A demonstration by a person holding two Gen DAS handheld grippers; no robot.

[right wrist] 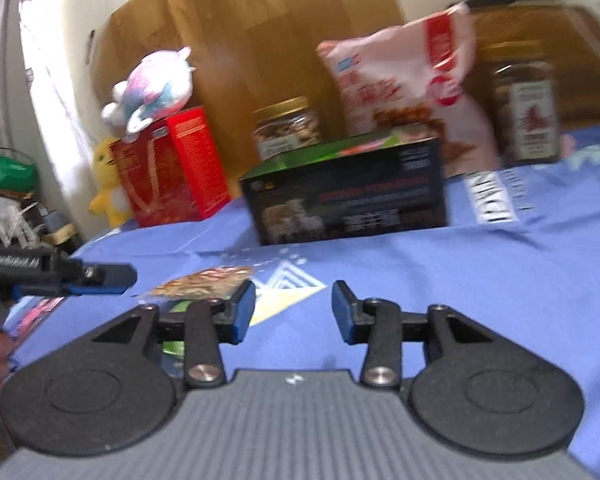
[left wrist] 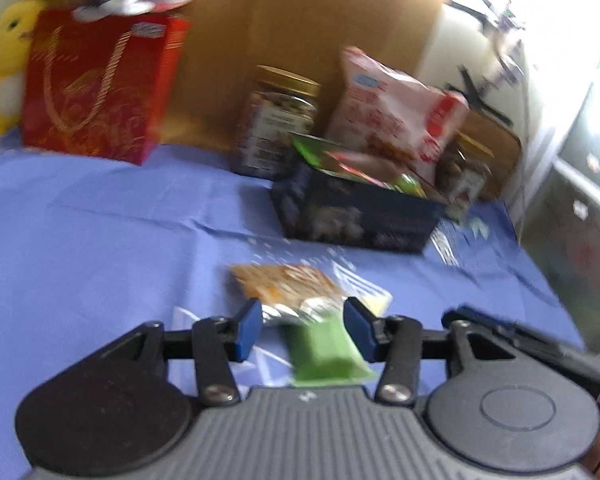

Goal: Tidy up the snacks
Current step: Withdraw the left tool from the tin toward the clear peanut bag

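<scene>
Two packets, the green one (left wrist: 325, 354) and the nut one (left wrist: 288, 282), lie on the cloth (left wrist: 100, 240) between your wide-apart left gripper (left wrist: 304, 330) fingers, so close on one only, then carry it to the box (left wrist: 356, 216); the right gripper (right wrist: 294, 312) is apart, empty.

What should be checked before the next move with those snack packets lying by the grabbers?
1. Left gripper open around a packet: ok, its pads stand on either side of the green packet.
2. Green packet actually gripped: not ok, there are gaps on both sides.
3. Right gripper free: ok, open with only blue cloth between its pads.
4. Dark box has room: cannot tell, packets already stick out of its top.
5. Path to the box clear: ok, only the nut packet lies between.
6. View sharp enough to aim: not ok, both views are blurred.
</scene>
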